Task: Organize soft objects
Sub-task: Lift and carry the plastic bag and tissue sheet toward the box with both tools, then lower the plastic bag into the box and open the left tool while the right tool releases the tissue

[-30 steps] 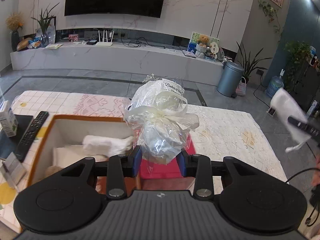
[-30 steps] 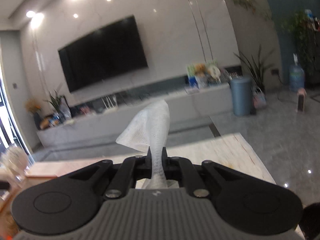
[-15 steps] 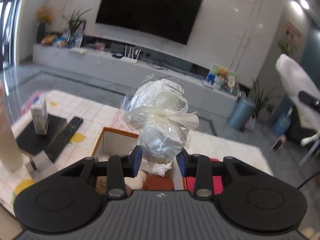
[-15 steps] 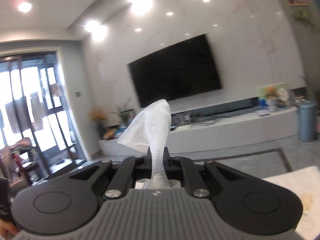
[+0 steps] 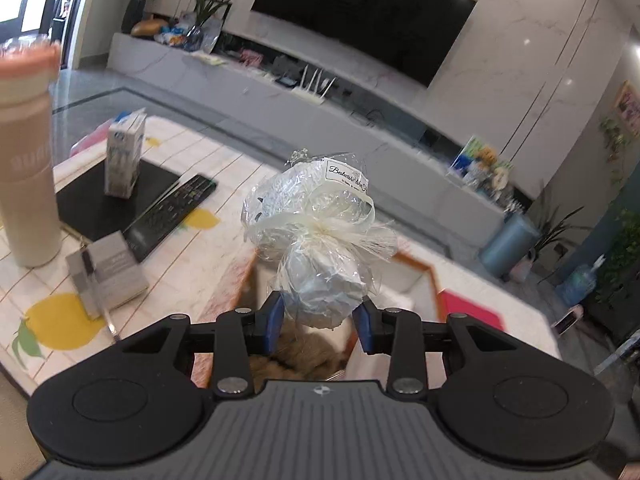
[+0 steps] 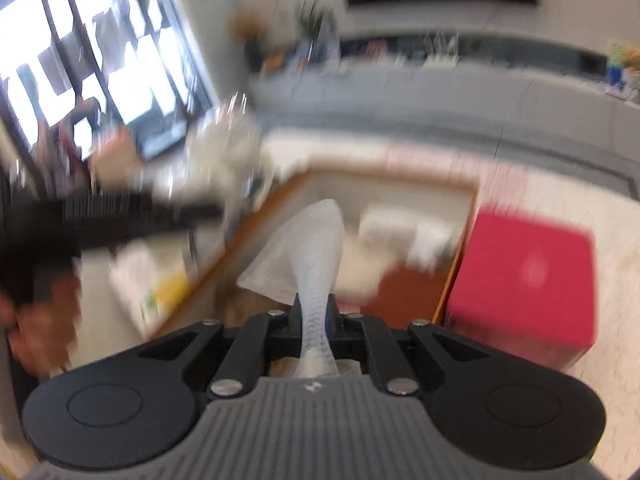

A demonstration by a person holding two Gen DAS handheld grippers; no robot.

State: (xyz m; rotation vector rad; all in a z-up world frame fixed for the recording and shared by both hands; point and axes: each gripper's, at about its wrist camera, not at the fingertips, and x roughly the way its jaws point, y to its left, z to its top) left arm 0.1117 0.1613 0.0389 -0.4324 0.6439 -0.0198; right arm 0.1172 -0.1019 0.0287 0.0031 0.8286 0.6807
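Swung down and leftward within 1 second: right gripper [image 6: 316, 320] now aimed into the orange-rimmed box [image 6: 256, 216], jaws pressed on the white tissue [image 6: 308, 256], long axis running forward over the box interior. Left gripper [image 5: 320, 320] clamped on the cellophane-wrapped bundle [image 5: 316, 240], upright above the box's near left corner. Right one judged nearer the drop, directly overhead; red box [image 6: 524, 280] just beside.

- Left wrist view looks forward over its fingers, slightly downward, across the table [image 5: 192, 264] toward the TV wall.
- Right wrist view tilts down, close above the box [image 6: 400, 184], which both views share.
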